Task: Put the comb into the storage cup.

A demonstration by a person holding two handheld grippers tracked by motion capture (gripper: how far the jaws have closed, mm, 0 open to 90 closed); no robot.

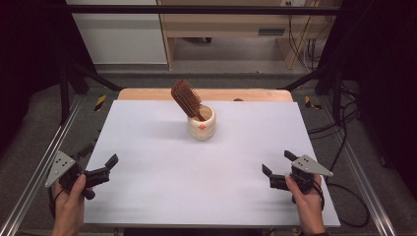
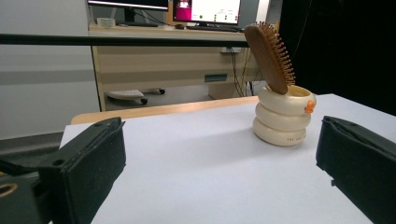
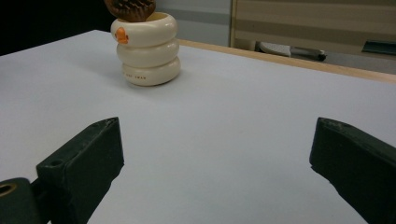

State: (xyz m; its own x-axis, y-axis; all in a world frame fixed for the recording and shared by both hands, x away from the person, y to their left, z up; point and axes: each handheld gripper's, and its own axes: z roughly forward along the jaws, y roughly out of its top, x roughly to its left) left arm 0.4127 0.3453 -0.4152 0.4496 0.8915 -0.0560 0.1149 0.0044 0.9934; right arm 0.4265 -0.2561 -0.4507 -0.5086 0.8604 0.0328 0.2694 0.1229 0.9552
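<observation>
A wooden hairbrush [image 1: 186,97] stands handle-down in a cream ribbed cup [image 1: 202,125] at the middle back of the white table [image 1: 196,172], its bristled head leaning left. My left gripper [image 1: 101,156] is held open at the table's near left edge, well short of the cup. My right gripper [image 1: 278,163] is open at the near right. In the left gripper view the cup [image 2: 282,119] and brush [image 2: 271,56] sit ahead to the right, beyond the spread jaws of that gripper [image 2: 219,135]. In the right gripper view the cup [image 3: 147,49] stands far left ahead of the open gripper [image 3: 217,135], with the brush [image 3: 130,8] cut off at the top.
A wooden strip [image 1: 147,94] borders the table's far edge. Metal rails [image 1: 44,167] run along both sides, and cables [image 1: 344,142] lie on the floor at right. A desk with monitors [image 2: 205,11] stands behind the table.
</observation>
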